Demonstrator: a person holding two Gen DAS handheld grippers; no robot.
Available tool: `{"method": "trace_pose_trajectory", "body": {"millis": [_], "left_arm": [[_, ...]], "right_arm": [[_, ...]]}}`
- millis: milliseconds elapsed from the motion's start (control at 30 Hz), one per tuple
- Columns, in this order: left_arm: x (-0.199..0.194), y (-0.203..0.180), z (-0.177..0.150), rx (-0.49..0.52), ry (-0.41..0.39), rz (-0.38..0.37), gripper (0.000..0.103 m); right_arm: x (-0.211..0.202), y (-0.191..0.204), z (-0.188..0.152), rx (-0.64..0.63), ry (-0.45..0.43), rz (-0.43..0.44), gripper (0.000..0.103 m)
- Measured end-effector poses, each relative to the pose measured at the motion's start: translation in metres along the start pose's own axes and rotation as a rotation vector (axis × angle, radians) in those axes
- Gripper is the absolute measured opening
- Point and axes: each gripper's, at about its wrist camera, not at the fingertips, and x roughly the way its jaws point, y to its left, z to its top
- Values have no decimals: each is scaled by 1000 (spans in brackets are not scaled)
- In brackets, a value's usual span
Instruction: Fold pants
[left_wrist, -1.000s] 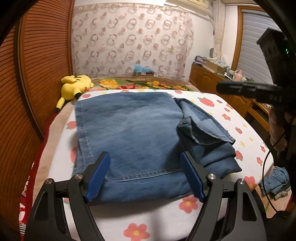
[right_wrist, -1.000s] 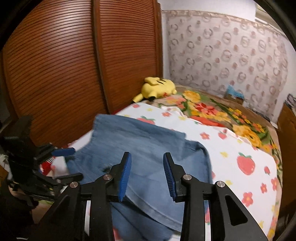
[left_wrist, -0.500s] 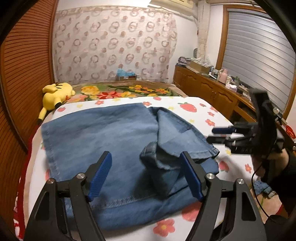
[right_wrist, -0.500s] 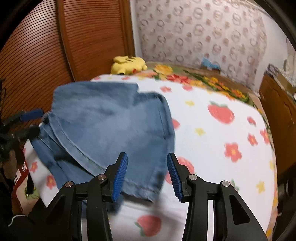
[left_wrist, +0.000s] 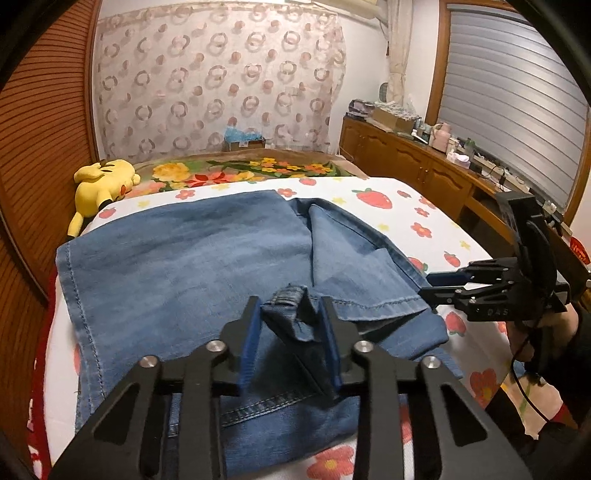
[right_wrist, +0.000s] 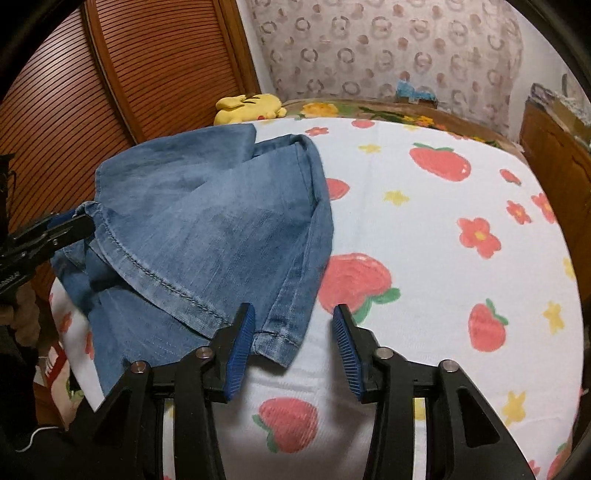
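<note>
**Denim pants part-folded on bed; one tool clamped**

A bed (left_wrist: 399, 206) with a fruit-and-flower sheet is seen. Blue pants (left_wrist: 177, 258) lie spread toward its near left edge. A raised fold of denim is pinched in the closing left tool (left_wrist: 291, 332). The right tool (right_wrist: 295, 343) is closing, its pads apart, over a hem corner.
</note>
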Motion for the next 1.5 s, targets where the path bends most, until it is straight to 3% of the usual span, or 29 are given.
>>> {"method": "trace_pose_trajectory", "body": {"millis": [133,467,733,933,1000,1200,1333,1500], "left_arm": [[-6,-3,1,5,-12,-19,19],[-60,-17,9,-11,-133,-65,17],[-101,-11,11,-48,-221,-18,17],[-101,17,-9,-115,-188,25,17],[-98,26,-18,-139,-169,31,17],[-82,39,-42,-183,-102,43,17],[-71,46,-57,-208,-52,52,17],[-74,53,-63,-228,-34,87,26]], "right_arm": [[1,3,8,-25,-6,41,10],[-68,44,76,-167,-243,8,8],[-89,98,134,-318,-352,28,7],[-47,118,158,-394,-324,81,7],[-31,96,161,-414,-304,98,7],[12,96,180,-450,-207,144,8],[28,93,190,-435,-167,138,36],[15,86,190,-407,-181,126,38]]}}
